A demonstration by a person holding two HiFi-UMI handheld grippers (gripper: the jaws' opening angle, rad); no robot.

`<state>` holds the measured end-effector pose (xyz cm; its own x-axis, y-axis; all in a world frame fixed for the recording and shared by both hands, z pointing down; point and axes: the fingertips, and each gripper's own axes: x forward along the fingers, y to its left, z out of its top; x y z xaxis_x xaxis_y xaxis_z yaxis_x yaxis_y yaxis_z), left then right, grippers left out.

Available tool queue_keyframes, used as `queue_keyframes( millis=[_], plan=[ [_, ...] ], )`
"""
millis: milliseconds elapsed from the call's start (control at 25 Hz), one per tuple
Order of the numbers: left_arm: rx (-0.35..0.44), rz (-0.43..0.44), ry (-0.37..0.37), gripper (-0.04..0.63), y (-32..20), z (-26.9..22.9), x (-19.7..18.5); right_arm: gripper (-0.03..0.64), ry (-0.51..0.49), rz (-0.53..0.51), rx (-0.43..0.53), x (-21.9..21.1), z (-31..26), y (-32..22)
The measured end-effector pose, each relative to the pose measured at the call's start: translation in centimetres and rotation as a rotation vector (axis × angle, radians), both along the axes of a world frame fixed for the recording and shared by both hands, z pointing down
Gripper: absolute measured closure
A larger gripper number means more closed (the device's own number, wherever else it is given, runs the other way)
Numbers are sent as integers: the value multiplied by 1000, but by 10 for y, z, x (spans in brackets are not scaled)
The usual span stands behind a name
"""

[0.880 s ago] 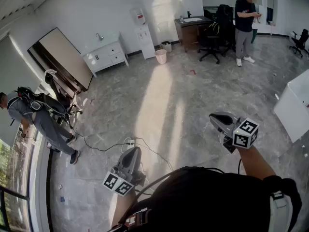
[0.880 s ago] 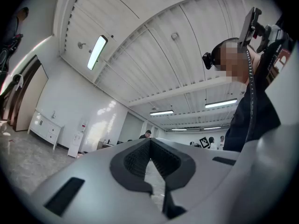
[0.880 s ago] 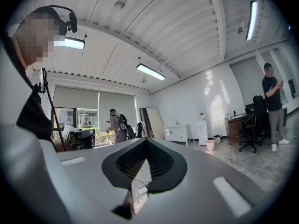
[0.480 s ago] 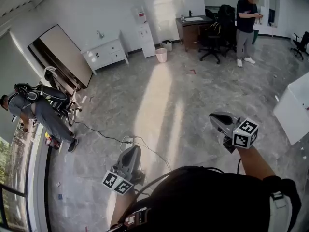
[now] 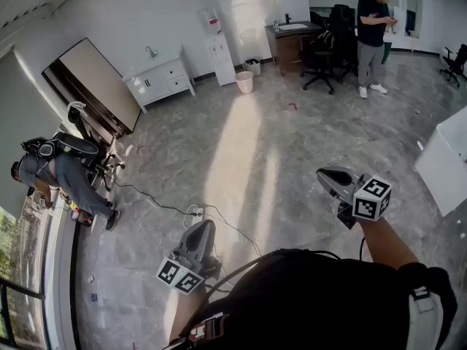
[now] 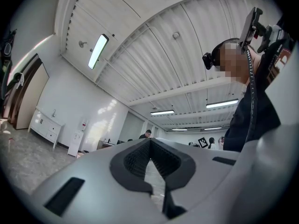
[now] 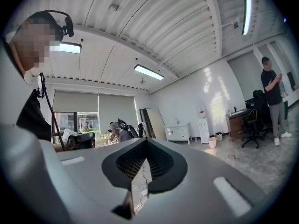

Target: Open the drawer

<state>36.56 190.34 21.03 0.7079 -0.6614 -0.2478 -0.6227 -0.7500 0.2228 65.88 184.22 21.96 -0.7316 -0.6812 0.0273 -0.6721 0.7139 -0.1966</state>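
Both claws clenched and empty; drawers far across the room.
Upper left of the head view: the white drawer cabinet (image 5: 162,83) stands against the far wall, drawers closed, well apart from you. Lower centre: your left claw (image 5: 203,230) is clenched on nothing. To its right, your right claw (image 5: 330,178) is likewise clenched, empty.

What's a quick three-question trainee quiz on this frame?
1. True or false: the left gripper is clamped on a drawer handle.
2. Where is the white drawer cabinet? A) against the far wall, across the floor from both grippers; B) within reach of the jaws; C) out of view.
3. Fill in: the right gripper has its jaws ___ with nothing between them.

Key: 1 false, its jaws are together on nothing; 2 A; 3 shut.
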Motion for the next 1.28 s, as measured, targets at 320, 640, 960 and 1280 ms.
queue_keyframes(
  millis=[320,640,960,1280],
  plan=[
    [-3,0,7,595,-9,-2,-25,621,-2,-1,4,-25,-6,-11],
    [-2,-3,22,595,-10,-1,-76,621,10,-10,3,-74,-9,-9],
    [-16,32,36,595,-28,7,-140,621,31,46,-17,-128,-7,-13],
    [-42,93,69,595,-47,26,-157,621,82,114,-36,-139,0,-9]
  ],
)
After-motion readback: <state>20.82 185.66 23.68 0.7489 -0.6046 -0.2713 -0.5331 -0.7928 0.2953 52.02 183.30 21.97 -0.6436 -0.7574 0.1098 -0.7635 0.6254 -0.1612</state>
